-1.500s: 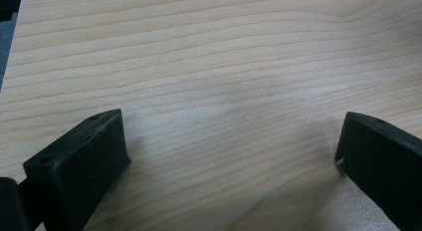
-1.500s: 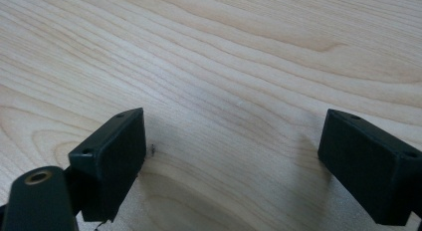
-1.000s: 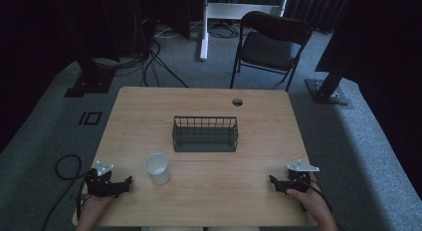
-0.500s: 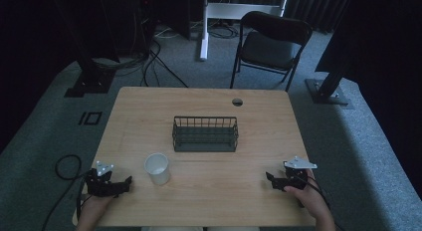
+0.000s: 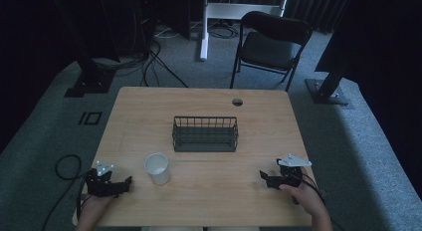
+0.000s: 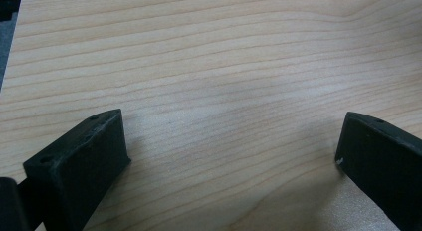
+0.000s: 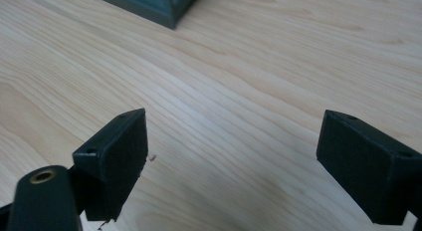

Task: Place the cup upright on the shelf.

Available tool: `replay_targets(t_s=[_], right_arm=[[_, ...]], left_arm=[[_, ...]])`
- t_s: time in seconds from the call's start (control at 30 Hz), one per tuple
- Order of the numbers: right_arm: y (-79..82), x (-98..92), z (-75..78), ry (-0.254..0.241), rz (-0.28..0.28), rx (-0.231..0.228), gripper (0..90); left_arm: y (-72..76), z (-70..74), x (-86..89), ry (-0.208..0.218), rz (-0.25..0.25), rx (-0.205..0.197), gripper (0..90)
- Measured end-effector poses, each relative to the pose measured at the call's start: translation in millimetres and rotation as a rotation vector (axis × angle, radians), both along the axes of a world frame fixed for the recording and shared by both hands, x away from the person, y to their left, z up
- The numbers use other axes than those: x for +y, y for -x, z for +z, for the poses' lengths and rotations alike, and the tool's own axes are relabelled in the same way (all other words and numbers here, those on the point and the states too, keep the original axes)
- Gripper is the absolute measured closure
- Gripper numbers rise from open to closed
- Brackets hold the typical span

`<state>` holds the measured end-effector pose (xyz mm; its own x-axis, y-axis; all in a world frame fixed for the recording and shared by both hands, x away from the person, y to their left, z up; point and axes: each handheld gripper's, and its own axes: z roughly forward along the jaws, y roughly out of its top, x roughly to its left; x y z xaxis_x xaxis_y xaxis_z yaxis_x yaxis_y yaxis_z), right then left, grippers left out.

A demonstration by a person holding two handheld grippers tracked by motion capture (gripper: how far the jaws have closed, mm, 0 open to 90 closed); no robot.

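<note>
Cup (image 5: 157, 168) stands untouched near desk's (image 5: 209, 99) front-left, just beside left claw (image 5: 127, 181); basket (image 5: 205, 134) sits mid-desk. Both claws, right claw (image 5: 263, 175) too, gape wide, empty. Nothing grasped yet; everything left.

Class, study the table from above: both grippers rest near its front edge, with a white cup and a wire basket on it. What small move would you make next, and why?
Probably move the left gripper right, toward the white cup. Its jaws stand open with nothing between them, and the cup stands upright just beside it, nearer than to the right gripper, in front of the wire basket.
</note>
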<state>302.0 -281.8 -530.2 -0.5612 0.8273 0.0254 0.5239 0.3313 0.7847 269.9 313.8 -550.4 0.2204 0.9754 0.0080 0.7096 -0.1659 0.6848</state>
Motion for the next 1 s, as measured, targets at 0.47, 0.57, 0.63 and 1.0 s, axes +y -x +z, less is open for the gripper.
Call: replay_targets(t_s=[0.47,0.57,0.63,1.0], right_arm=[[-8.9,25.9,11.2,-0.032,0.086,-0.025,12.8],[-9.8,31.4,11.2,-0.040,0.103,-0.028,12.8],[-10.4,34.9,10.3,-0.045,0.111,-0.029,12.9],[-11.7,56.9,10.6,-0.059,0.170,-0.034,12.9]], left_arm=[[0.0,0.0,0.0,0.000,0.000,0.000,0.1],[0.0,0.0,0.0,0.000,0.000,0.000,0.1],[0.0,0.0,0.0,0.000,0.000,0.000,0.1],[-0.1,0.0,0.1,0.000,-0.002,0.000,0.1]])
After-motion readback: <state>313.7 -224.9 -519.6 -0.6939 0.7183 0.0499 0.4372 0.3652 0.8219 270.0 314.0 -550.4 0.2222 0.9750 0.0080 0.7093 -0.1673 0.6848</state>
